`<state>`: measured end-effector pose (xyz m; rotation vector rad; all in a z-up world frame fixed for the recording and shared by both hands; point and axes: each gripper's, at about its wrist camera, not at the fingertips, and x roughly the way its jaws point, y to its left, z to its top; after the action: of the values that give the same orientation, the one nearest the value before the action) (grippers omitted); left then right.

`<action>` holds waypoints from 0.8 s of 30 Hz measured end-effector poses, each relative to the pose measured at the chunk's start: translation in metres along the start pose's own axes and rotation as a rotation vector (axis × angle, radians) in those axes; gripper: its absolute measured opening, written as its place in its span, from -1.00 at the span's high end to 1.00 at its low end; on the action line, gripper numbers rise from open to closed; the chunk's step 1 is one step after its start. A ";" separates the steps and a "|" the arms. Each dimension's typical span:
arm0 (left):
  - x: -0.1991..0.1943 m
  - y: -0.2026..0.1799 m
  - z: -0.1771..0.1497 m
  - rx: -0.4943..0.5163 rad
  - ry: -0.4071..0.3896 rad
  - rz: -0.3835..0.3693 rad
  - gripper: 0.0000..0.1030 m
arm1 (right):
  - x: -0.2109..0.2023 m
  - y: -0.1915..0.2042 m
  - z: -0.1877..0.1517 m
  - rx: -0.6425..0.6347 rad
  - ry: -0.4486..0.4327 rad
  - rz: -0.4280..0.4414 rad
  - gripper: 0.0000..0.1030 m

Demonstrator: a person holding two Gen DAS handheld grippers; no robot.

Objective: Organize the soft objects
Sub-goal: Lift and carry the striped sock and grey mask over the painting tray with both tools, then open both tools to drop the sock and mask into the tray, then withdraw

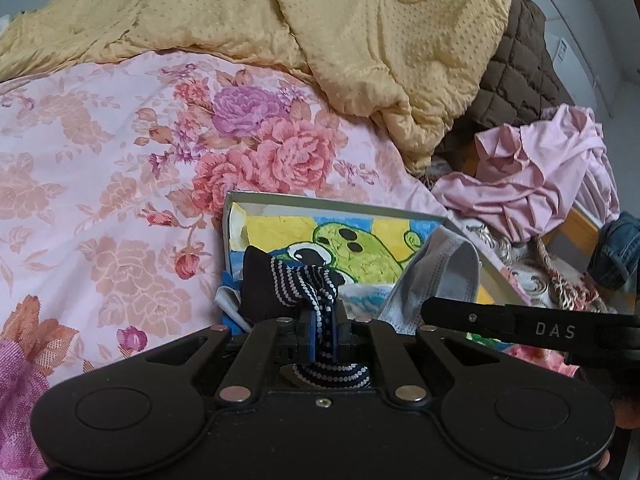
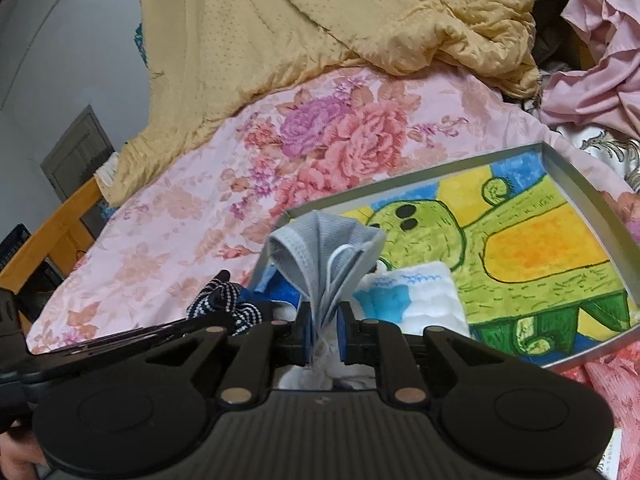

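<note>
Item: our left gripper (image 1: 323,330), clenched on a dotted navy sock (image 1: 296,280) above the tray's (image 1: 336,202) near corner. Item: our right gripper (image 2: 323,330), clamped on a grey face mask (image 2: 320,248), sock at nine o'clock. Beyond: floral sheet (image 1: 120,168); yellow quilt (image 1: 320,20) at twelve; pink garment (image 1: 532,176) at two.

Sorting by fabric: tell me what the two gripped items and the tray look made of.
Sock: knit, matte, dark with rows of white dots.
Face mask: pleated grey nonwoven, white ear loops.
Tray: probably thin metal or coated card; smooth grey rim, painted cartoon picture inside.
</note>
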<state>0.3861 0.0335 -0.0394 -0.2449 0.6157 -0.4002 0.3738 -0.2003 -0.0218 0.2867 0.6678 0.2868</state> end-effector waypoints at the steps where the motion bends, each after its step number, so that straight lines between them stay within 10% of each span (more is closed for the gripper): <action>1: 0.001 -0.001 -0.001 0.007 0.004 0.002 0.86 | 0.000 -0.001 0.000 0.003 0.001 -0.006 0.68; 15: 0.007 -0.015 -0.008 0.082 0.035 -0.021 0.65 | -0.002 -0.006 0.000 0.008 0.000 -0.076 0.39; 24: 0.000 -0.020 -0.005 0.084 0.014 -0.006 0.18 | -0.012 -0.007 0.003 -0.015 -0.024 -0.104 0.06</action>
<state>0.3777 0.0150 -0.0369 -0.1639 0.6106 -0.4334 0.3681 -0.2114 -0.0152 0.2403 0.6540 0.1885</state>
